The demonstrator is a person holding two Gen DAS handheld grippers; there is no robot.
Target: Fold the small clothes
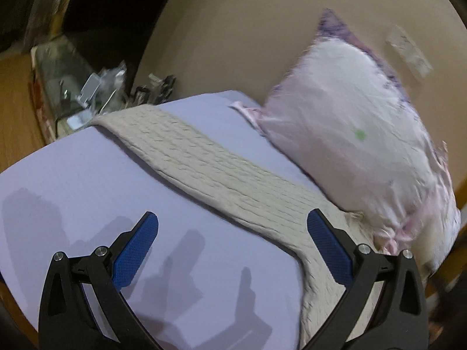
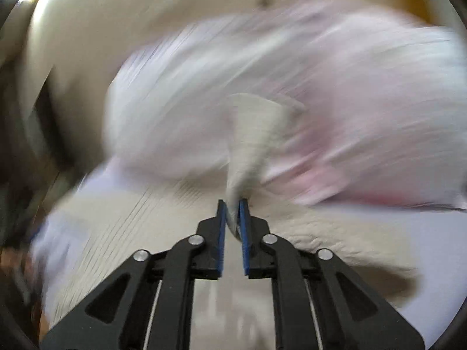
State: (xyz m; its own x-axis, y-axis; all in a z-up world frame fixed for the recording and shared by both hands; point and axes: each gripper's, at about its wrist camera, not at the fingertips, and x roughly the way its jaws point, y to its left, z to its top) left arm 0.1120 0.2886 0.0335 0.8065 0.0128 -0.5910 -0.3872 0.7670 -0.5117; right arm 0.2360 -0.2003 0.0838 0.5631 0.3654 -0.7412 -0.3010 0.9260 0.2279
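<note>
Right gripper (image 2: 232, 204) clamped on beige cable-knit garment (image 1: 204, 160) corner, lifting to fold; left gripper (image 1: 232, 221) spread wide, unloaded, above lilac bed sheet (image 1: 73, 180).

- A bed with a pale lilac sheet (image 1: 87, 180) carried everything
- A beige knitted garment (image 1: 204, 160) lay across it
- A pink-white pillow (image 1: 350, 122) rested at the far side

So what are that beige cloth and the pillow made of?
The beige cloth looks like a chunky cable knit, wool or cotton, matte: raised ribbed rows show. The pillow seems smooth woven fabric with a faint sheen and a frilly edge; blur leaves that uncertain.
</note>
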